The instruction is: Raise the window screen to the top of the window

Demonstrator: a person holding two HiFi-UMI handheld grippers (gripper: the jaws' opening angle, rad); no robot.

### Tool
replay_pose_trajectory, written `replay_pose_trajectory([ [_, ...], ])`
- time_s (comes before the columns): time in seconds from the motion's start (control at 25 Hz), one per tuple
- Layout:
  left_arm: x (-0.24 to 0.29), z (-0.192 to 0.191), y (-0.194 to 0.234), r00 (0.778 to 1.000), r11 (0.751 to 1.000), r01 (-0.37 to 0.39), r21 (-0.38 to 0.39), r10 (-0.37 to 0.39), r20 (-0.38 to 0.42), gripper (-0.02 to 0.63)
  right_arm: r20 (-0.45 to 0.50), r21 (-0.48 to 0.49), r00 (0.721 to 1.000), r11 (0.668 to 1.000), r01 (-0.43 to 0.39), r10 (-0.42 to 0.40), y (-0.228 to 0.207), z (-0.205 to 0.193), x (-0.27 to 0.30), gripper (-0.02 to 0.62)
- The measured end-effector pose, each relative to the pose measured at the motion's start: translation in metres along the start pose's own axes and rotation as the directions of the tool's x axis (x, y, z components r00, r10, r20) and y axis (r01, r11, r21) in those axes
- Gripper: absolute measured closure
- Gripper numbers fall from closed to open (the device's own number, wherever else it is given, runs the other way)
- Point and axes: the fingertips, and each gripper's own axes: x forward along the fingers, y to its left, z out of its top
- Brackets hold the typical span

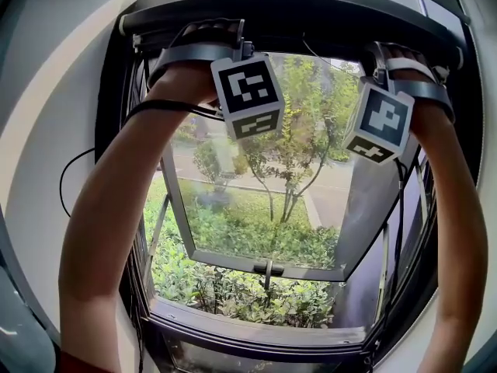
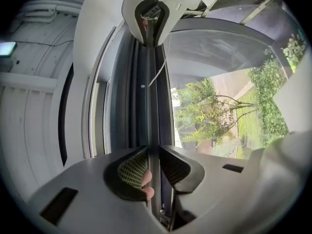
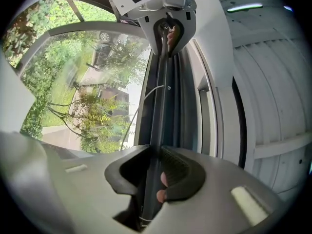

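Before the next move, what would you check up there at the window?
1. The left gripper is shut on the bar: ok.
2. The right gripper is shut on the bar too: ok.
3. Both grippers at about the same height, so the bar sits level: ok.
4. The bar is up by the top housing: ok.
5. The cord is clear of the jaws: ok.
6. The bar is latched at the top: cannot tell.
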Motion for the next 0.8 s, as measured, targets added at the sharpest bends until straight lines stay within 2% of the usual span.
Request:
replay_pose_trajectory([
  [0.2, -0.002, -0.001, 0.000, 0.999, 0.999, -0.046, 0.005, 0.046, 0.006, 0.520, -0.003, 0.028, 1.000, 0.999, 0.023, -0.023, 0.001, 0.000, -0.002, 0.508],
  [0.36, -0.009, 0.002, -0.005, 0.996, 0.996, -0.073, -0.056, 0.076, 0.051, 0.505, -0.024, 0.001, 1.000, 1.000, 0.019, -0.019, 0.007, -0.001, -0.004, 0.416],
  [0.52, -0.016, -0.007, -0.015, 0.994, 0.993, -0.094, -0.065, 0.097, 0.046, 0.488, 0.013, 0.046, 0.999, 0.998, 0.034, -0.034, 0.010, 0.003, -0.011, 0.408],
  [0.8, -0.032, -0.008, -0.039, 0.995, 0.993, -0.039, -0.113, 0.049, 0.082, 0.483, 0.062, 0.120, 0.994, 0.989, 0.087, -0.095, 0.025, 0.016, -0.029, 0.408],
])
